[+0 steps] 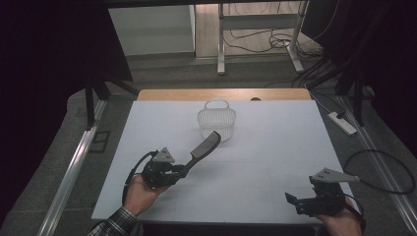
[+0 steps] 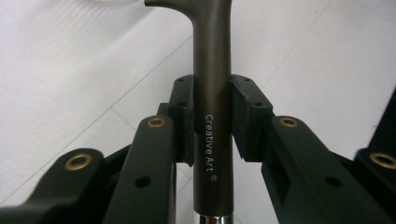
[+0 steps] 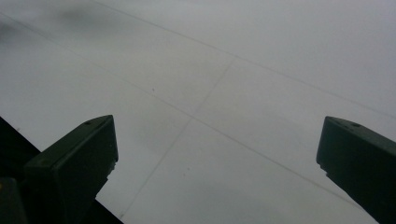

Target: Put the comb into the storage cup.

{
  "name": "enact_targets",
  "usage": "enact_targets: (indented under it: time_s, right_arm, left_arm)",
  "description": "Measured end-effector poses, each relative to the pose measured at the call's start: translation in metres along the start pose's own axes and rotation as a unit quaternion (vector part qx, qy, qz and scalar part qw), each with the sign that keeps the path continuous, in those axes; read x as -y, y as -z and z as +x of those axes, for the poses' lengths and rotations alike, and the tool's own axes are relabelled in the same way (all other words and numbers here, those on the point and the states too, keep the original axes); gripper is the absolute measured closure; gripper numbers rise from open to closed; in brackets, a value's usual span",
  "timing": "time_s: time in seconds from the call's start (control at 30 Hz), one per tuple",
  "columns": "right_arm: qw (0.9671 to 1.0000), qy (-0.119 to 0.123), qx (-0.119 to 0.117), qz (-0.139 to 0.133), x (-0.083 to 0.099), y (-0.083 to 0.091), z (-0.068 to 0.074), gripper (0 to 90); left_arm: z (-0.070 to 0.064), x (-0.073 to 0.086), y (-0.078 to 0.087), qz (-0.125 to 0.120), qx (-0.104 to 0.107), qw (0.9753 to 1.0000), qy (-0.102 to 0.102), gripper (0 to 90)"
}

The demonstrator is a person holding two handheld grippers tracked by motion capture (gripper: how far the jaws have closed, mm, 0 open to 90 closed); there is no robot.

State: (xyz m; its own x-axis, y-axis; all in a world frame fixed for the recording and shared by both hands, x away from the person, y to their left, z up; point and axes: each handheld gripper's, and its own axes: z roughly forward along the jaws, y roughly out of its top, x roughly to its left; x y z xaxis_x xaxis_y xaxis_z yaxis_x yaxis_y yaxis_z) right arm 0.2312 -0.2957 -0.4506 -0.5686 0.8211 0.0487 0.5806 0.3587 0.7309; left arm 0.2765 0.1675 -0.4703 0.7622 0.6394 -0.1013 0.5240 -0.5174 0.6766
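The left tool (image 1: 183, 170) is clenched on the handle of a dark comb (image 1: 204, 146) held above the counter (image 1: 275, 147) and angled toward the white basket (image 1: 217, 120), apparently short of it; the right tool (image 1: 295, 201) idles, released, and a premature release would drop the comb outside.

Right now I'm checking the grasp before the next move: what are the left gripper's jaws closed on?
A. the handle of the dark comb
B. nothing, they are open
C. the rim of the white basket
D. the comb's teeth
A: in the left gripper view the left gripper clamps both pads on the comb by its handle, toothed end aimed at the basket.
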Motion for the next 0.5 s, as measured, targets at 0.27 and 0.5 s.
enact_targets:
  time_s: [0.27,0.5]
  right_arm:
    - [0.9991,0.023,-0.018,-0.030,-0.010,-0.002,0.007,0.0]
    - [0.9972,0.019,-0.061,-0.038,-0.020,-0.006,0.009,0.0]
  left_arm:
    - [-0.003,-0.001,0.003,-0.011,0.005,0.9999,-0.004,71.6]
    - [-0.006,-0.003,0.005,-0.021,0.006,0.9997,-0.010,71.6]
